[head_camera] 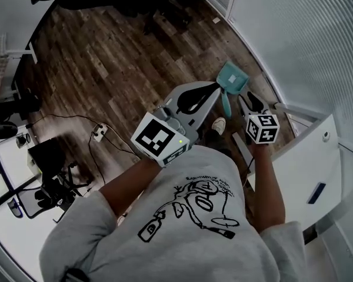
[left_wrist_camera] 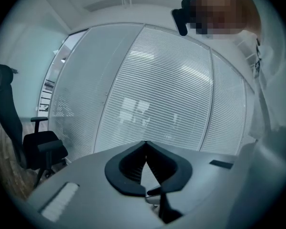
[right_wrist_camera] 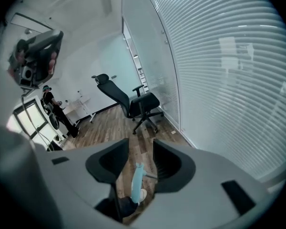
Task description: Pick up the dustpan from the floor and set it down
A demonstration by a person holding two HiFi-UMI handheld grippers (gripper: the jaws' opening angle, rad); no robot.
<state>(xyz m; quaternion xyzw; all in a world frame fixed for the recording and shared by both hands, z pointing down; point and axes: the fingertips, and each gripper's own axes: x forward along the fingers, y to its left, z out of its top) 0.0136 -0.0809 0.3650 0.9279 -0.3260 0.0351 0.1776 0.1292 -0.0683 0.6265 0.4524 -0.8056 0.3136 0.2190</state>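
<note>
The teal dustpan rests on the wood floor close to the glass wall, its pan far from me and its handle pointing back toward my shoe. My right gripper hovers above and just right of it with its jaws apart. In the right gripper view the teal handle shows far below, in the gap between the open fingers of the right gripper, and nothing touches the pads. My left gripper is left of the dustpan. Its jaws meet at the tips with nothing in them, as the left gripper view shows.
A glass wall with blinds runs along the right, with a white panel beside me. A black office chair stands further along the wall. A power strip and cables lie on the floor at the left, near desks.
</note>
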